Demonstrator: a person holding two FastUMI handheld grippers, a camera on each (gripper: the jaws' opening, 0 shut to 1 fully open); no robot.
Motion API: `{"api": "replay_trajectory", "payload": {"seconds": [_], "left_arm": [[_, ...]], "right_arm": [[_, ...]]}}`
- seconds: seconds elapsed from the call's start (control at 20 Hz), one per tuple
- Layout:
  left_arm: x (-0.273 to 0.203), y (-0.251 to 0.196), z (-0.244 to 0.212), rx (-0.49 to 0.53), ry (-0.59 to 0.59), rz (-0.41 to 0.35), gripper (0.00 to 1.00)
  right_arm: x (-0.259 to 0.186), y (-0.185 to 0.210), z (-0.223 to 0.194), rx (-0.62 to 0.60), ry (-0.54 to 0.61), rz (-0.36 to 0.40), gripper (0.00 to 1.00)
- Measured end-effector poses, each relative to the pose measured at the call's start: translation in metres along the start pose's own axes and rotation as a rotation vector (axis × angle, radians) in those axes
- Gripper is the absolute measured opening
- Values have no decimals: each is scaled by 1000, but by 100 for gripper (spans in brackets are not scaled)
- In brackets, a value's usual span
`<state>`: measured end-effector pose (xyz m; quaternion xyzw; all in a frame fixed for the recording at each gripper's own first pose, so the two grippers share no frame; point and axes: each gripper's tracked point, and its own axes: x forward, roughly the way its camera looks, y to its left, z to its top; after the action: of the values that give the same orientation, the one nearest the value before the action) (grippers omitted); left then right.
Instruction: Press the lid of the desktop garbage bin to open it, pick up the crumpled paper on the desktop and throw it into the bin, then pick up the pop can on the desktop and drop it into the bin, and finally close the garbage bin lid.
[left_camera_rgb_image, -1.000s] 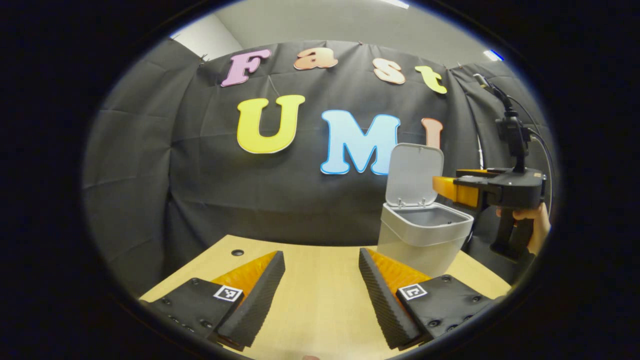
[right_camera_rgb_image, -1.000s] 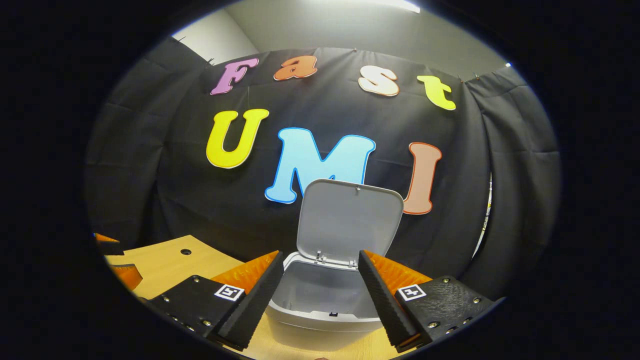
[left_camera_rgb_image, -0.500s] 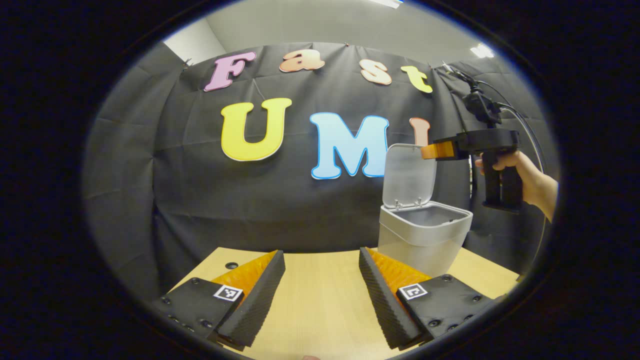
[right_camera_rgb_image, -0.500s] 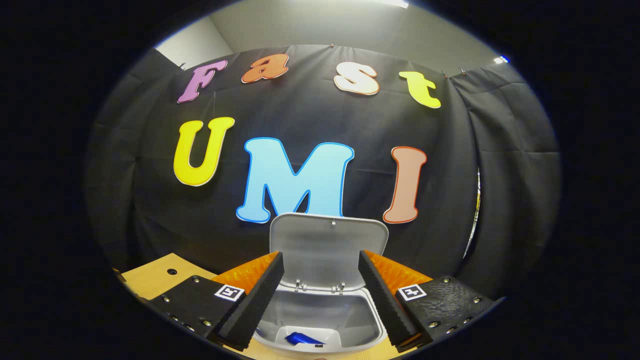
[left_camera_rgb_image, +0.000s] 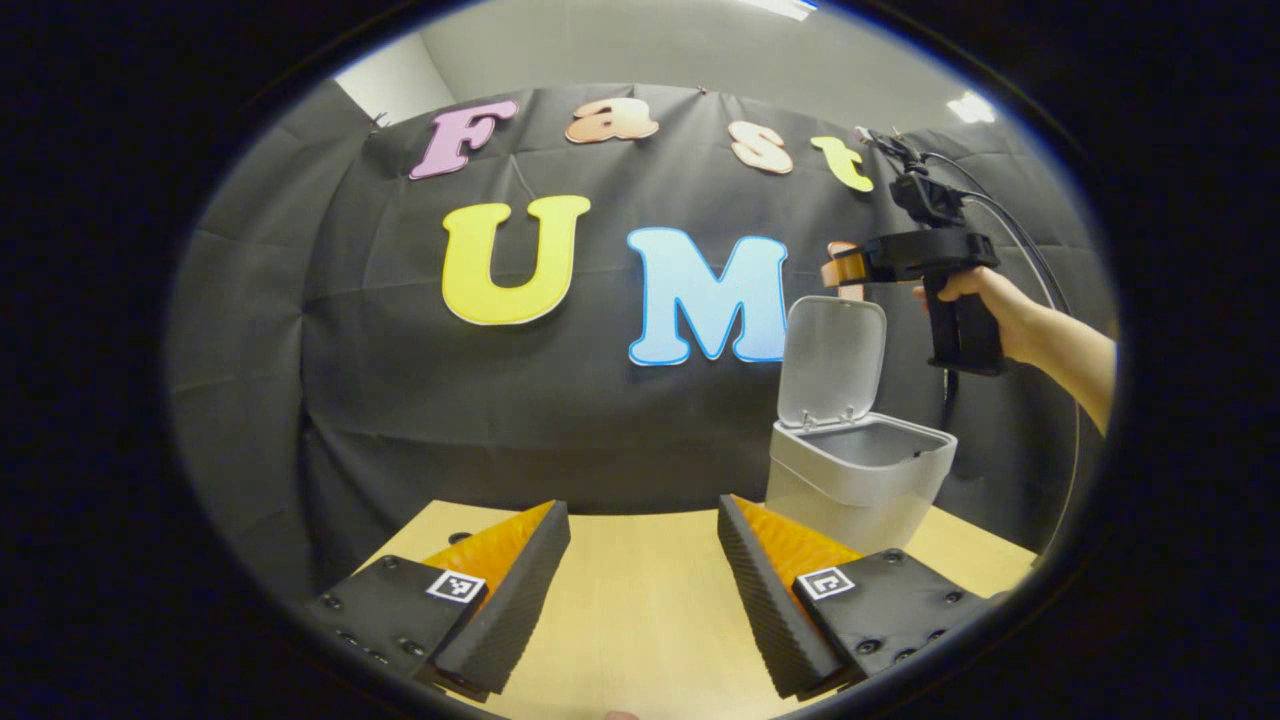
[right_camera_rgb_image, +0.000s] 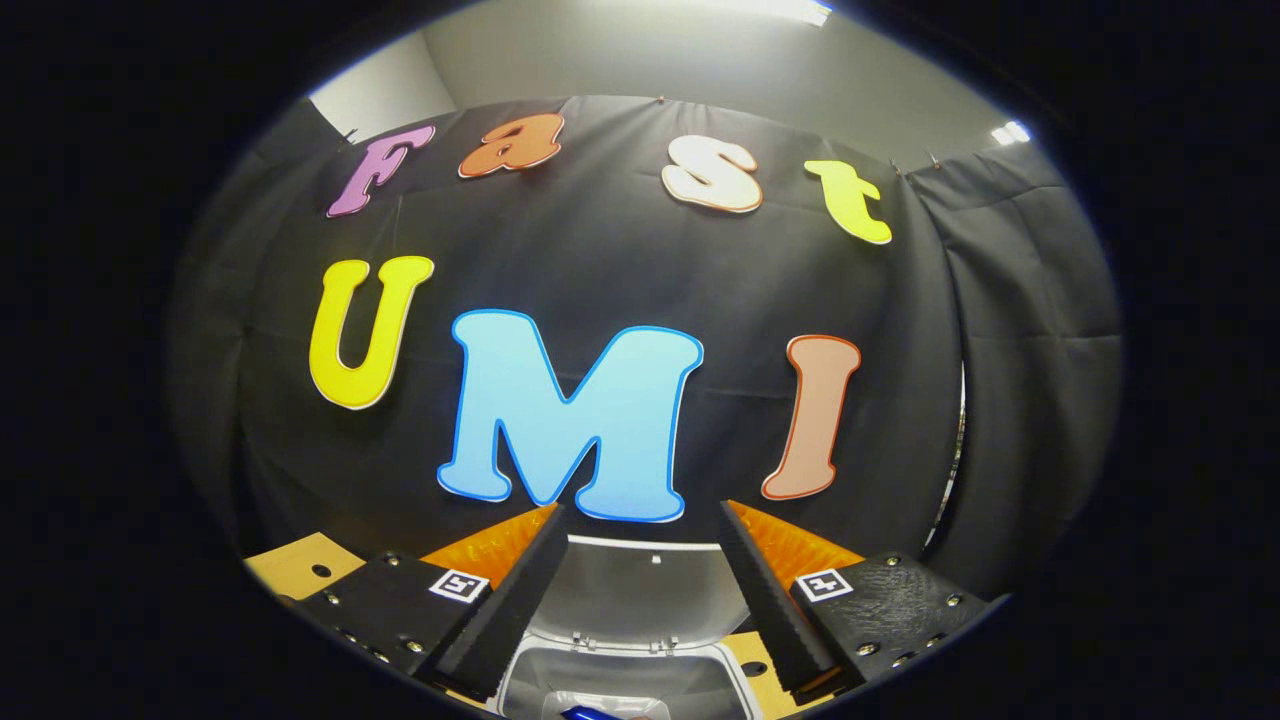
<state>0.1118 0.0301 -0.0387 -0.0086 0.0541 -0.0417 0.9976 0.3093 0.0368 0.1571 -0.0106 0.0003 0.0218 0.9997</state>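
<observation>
The grey desktop bin (left_camera_rgb_image: 860, 485) stands at the right of the wooden table (left_camera_rgb_image: 640, 600) with its lid (left_camera_rgb_image: 832, 358) upright. My left gripper (left_camera_rgb_image: 640, 510) hovers open above the tabletop, left of the bin, with nothing between its fingers. A hand (left_camera_rgb_image: 985, 300) holds my right gripper (left_camera_rgb_image: 838, 270) just above the lid's top edge. In the right gripper view, the right gripper (right_camera_rgb_image: 641, 510) is open, looking down over the lid (right_camera_rgb_image: 640, 590) into the bin (right_camera_rgb_image: 520, 680). A blue object (right_camera_rgb_image: 585, 712) lies at the bottom of the bin, mostly cut off.
The black cloth wall (left_camera_rgb_image: 400, 350) hangs close behind the table and bin. A small round hole (right_camera_rgb_image: 320, 571) marks the table's far left corner. A cable (left_camera_rgb_image: 1010, 215) runs from the right gripper's top.
My right gripper has risen from beside the bin's rim to just above the lid's top edge and moved forward over the bin. The left gripper has barely shifted.
</observation>
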Motion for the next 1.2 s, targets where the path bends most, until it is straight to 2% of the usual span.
{"api": "replay_trajectory", "payload": {"seconds": [0.3,0.5,0.65,0.95,1.2], "left_arm": [[1,-3,-2,-36,-6,-8,98],[2,-5,-3,-43,-8,-21,98],[2,-6,-4,-38,-16,-12,98],[-22,-15,-8,-45,-25,42,98],[-45,-31,-8,-59,-12,76,98]], "right_arm": [[25,5,-13,42,82,14,96],[23,5,-21,89,126,15,96],[13,5,-25,139,142,30,96],[-25,6,-39,142,126,84,96],[-62,6,-66,160,144,119,96]]}}
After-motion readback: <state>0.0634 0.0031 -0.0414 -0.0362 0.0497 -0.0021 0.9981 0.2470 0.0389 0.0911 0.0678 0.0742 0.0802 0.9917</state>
